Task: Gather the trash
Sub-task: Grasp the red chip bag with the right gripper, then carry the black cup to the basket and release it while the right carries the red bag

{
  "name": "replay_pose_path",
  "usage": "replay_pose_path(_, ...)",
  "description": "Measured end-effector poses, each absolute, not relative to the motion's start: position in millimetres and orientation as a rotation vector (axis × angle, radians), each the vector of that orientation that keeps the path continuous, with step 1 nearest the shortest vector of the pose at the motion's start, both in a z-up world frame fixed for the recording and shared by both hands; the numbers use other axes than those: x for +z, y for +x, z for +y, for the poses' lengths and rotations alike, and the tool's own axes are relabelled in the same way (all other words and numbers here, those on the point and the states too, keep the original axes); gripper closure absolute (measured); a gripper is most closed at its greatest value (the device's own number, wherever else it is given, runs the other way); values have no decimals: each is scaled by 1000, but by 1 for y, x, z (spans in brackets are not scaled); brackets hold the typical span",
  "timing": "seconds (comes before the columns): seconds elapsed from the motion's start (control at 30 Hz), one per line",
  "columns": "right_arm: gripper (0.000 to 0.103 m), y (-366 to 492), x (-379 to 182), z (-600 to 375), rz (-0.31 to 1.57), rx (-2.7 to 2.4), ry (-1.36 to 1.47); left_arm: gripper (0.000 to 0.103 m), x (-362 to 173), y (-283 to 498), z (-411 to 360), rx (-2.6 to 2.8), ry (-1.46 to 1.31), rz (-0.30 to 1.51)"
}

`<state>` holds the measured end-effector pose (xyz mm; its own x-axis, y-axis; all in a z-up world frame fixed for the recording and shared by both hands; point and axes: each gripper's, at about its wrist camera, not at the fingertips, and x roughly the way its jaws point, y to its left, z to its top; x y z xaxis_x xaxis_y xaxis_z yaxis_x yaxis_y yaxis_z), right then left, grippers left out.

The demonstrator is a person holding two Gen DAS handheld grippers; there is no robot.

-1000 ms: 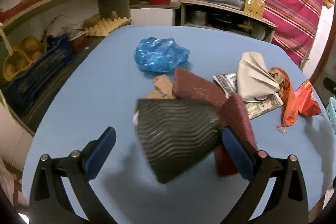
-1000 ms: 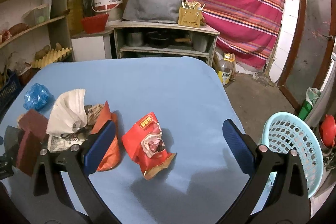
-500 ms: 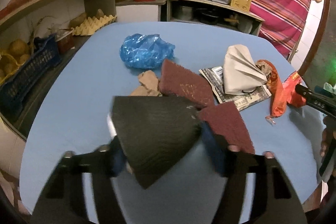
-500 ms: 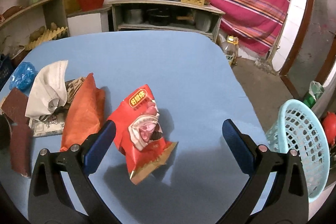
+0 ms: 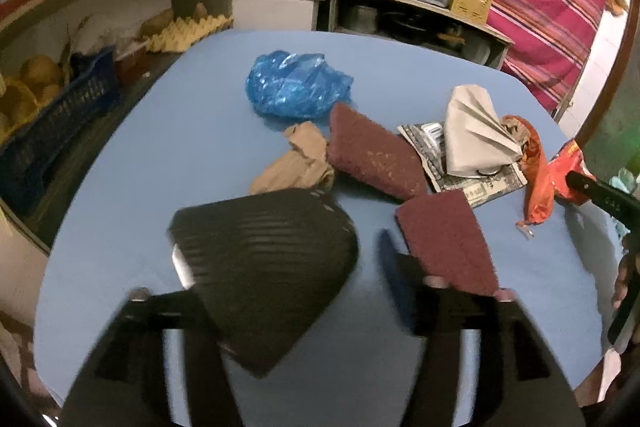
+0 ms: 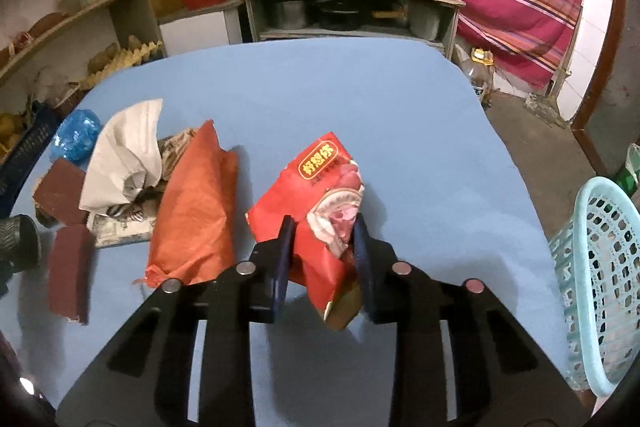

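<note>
Closing just now, right gripper [image 6: 322, 259] clamped on red snack bag [image 6: 320, 203], upright over tabletop [image 6: 360, 99]; basket [image 6: 600, 267] off to its right. Left gripper [image 5: 288, 275] reopening, apart around dark ribbed piece [image 5: 264, 259].

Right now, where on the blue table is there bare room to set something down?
Bare: the far half of the table beyond the red snack bag, and the strip between that bag and the basket. Crowded: the left side, around the white mask, orange bag and maroon pads.
</note>
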<state>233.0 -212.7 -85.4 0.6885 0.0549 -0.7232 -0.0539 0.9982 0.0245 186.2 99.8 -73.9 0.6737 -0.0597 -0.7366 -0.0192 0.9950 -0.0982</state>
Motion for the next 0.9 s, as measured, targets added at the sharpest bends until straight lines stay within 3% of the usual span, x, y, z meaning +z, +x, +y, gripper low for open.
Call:
replay_pose_path(0.43, 74, 230, -81, -212, 806, 84, 5, 29, -81, 195, 125, 64, -181, 872)
replay_pose_path(0.53, 74, 230, -80, -211, 802, 87, 0, 40, -82, 197, 129, 58, -194, 879)
replay_pose_path(0.9, 74, 225, -70, -216, 768, 100, 17, 40, -72, 189, 139, 61, -236, 864)
